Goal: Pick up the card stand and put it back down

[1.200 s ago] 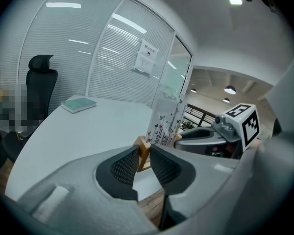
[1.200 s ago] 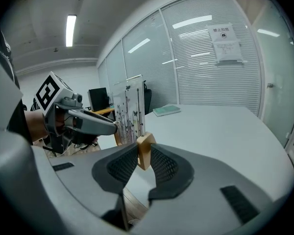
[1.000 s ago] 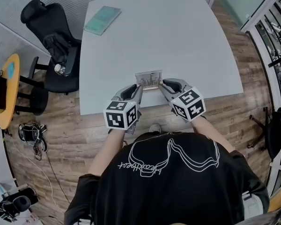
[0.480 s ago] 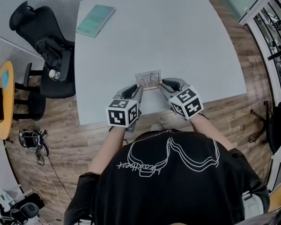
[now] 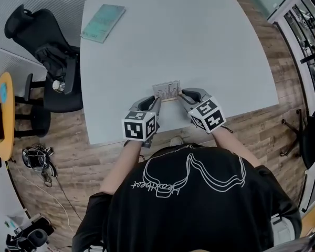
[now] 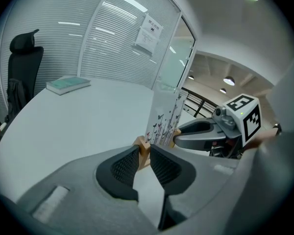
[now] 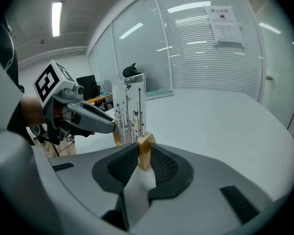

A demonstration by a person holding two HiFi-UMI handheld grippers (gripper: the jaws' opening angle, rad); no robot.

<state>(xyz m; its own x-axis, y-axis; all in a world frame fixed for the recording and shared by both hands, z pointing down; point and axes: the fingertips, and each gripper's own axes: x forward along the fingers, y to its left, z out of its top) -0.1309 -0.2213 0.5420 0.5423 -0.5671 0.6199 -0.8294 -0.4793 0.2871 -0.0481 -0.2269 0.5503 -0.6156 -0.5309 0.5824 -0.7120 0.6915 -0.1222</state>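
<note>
Closest in, the person's black shirt [image 5: 189, 203] fills the bottom of the head view. Just ahead, left gripper [image 5: 153, 101] and right gripper [image 5: 183, 95] face each other across the card stand [image 5: 167, 90]. Both are narrow and clamped: each gripper's pads squeeze one end of the stand's wooden base [image 7: 145, 150], with the card upright between them. The stand is at the near edge of the table [image 5: 199, 35], centred in front of the person. Cannot tell whether the base touches the top or is just off it.

Step in hand, my read: a two-ended hold for the lift or the set-down. To do it well:
- move both grippers together at one height so the base is level and the card doesn't tip
- no pulling the ends apart, no twisting
- squeeze on the wood only, not the card
- let go on both sides only once the base is flat on the top

Surface: pale grey table, smooth. The only other thing on it is a teal book [image 5: 102, 22] at the far left corner, well apart from the stand.

Room:
- black office chair [image 5: 52, 56] left of the table
- round yellow table [image 5: 4, 106] further left
- cables [image 5: 37, 159] on the wood floor [image 5: 68, 156]
- glass partition with blinds [image 6: 112, 48] beyond, carrying a paper notice [image 6: 149, 32]
- metal racks [image 5: 310, 41] at right
</note>
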